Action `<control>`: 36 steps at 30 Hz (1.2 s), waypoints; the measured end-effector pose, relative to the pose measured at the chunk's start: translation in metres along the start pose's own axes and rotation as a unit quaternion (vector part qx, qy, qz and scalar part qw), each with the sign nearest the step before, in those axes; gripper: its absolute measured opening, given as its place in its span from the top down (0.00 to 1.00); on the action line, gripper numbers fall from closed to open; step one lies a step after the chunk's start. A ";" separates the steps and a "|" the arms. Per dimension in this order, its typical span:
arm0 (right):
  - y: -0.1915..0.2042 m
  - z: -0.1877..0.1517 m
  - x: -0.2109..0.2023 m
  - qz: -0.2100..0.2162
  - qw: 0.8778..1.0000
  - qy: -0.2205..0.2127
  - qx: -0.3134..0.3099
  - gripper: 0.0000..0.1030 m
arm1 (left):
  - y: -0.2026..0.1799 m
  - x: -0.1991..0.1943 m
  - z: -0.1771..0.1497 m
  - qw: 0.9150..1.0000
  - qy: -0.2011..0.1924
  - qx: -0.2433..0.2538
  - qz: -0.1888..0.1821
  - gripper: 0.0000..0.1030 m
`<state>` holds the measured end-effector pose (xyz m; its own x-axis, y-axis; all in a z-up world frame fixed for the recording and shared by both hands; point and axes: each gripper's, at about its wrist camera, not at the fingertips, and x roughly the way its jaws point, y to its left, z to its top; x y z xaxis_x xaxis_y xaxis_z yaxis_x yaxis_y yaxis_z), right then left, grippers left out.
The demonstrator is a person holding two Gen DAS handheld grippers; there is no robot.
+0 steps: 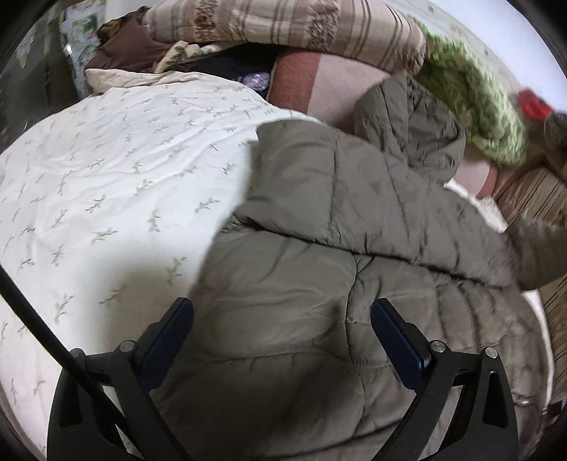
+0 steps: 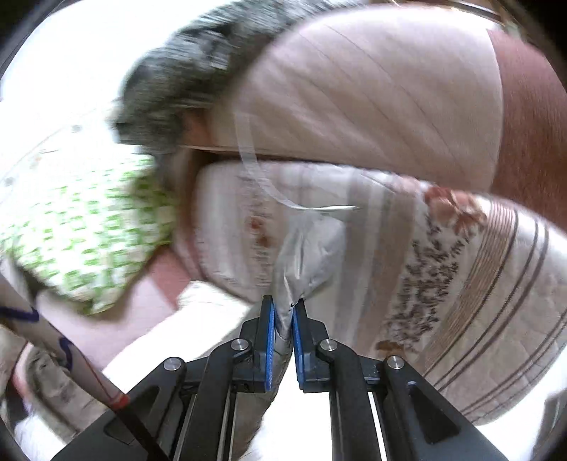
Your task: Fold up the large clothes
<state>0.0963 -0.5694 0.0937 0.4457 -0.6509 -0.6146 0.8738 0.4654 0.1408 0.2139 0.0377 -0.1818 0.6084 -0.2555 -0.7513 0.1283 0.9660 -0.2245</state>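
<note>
An olive-grey quilted puffer jacket (image 1: 336,255) lies on a white leaf-print bedsheet (image 1: 106,170), one flap folded across its body and its hood toward the back. My left gripper (image 1: 281,319) is open, fingers spread just above the jacket's lower part, holding nothing. My right gripper (image 2: 283,312) is shut on a thin pale fold of fabric (image 2: 301,259), held up in front of stacked bedding; which garment the fabric belongs to cannot be told. The right wrist view is motion-blurred.
A striped floral quilt (image 1: 283,28) and a pink blanket (image 1: 336,85) are piled at the back of the bed. A green-and-white patterned cloth (image 1: 475,99) lies at right, also in the right wrist view (image 2: 81,230). Brown clothing (image 1: 124,49) sits at back left.
</note>
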 end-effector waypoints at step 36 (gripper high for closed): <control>0.360 -0.425 -0.038 0.313 0.831 0.238 -0.393 0.79 | 0.094 -0.045 0.058 0.989 -0.079 -0.088 0.094 0.03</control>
<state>0.3114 -0.1218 -0.1620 0.4740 0.0911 -0.8758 0.0198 0.9933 0.1140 0.2437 0.1424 -0.1328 0.7247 -0.0484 -0.6873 -0.1286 0.9705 -0.2039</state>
